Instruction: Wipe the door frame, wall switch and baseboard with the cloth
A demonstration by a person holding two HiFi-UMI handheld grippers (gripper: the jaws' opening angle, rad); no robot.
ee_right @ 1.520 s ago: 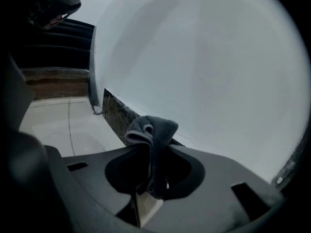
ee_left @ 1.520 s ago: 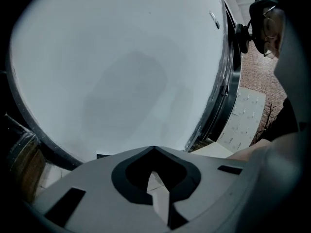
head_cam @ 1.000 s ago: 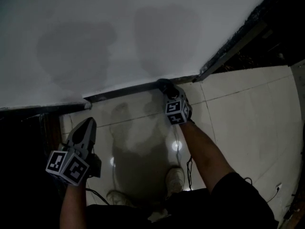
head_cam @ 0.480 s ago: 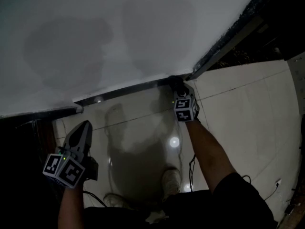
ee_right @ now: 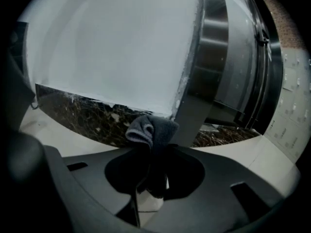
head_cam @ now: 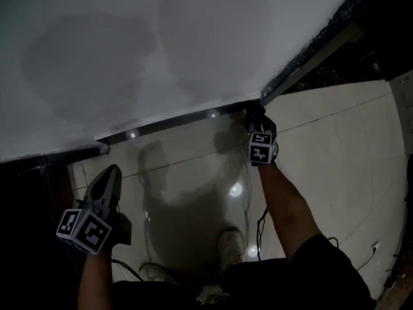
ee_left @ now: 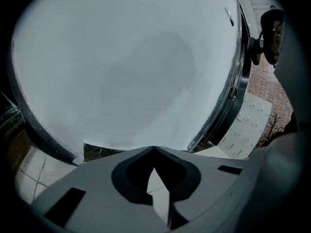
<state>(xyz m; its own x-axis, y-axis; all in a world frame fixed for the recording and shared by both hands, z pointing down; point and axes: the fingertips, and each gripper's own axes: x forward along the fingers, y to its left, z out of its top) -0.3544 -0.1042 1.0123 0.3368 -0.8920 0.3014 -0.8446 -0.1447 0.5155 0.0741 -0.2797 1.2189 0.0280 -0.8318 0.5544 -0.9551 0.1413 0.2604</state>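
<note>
- Grey fabric cloth [ee_right: 151, 129], bunched into a wad and clamped between the closed-down jaws of the right gripper [ee_right: 153, 148], with a folded end poking out past the jaw tips.
- Cloth wad held low at the corner where the dark, marbled stone baseboard [ee_right: 82, 111] ends against the brushed-metal door frame [ee_right: 214, 62]; looks pressed to the foot of the frame's upright, though actual contact is hard to confirm.
- From the head view, right gripper [head_cam: 255, 115] down at that same corner, marker cube facing upward, with a bare forearm [head_cam: 284, 205] stretching down to it.
- Left gripper [head_cam: 111, 172] well apart at lower left, clear of the wall, nose aimed toward the baseboard [head_cam: 168, 124].
- Left gripper [ee_left: 154, 149] jaws brought together tip to tip, gripping nothing; only a sliver of pale floor visible through the cut-out behind the tips.
- White painted wall [head_cam: 193, 44] rising above the baseboard, marked by soft rounded shadows.
- Glossy cream tiled floor [head_cam: 335, 147] below, dotted with small bright reflections.
- Pale shoe [head_cam: 231, 243] planted on the tiles near the bottom of the head view.
</note>
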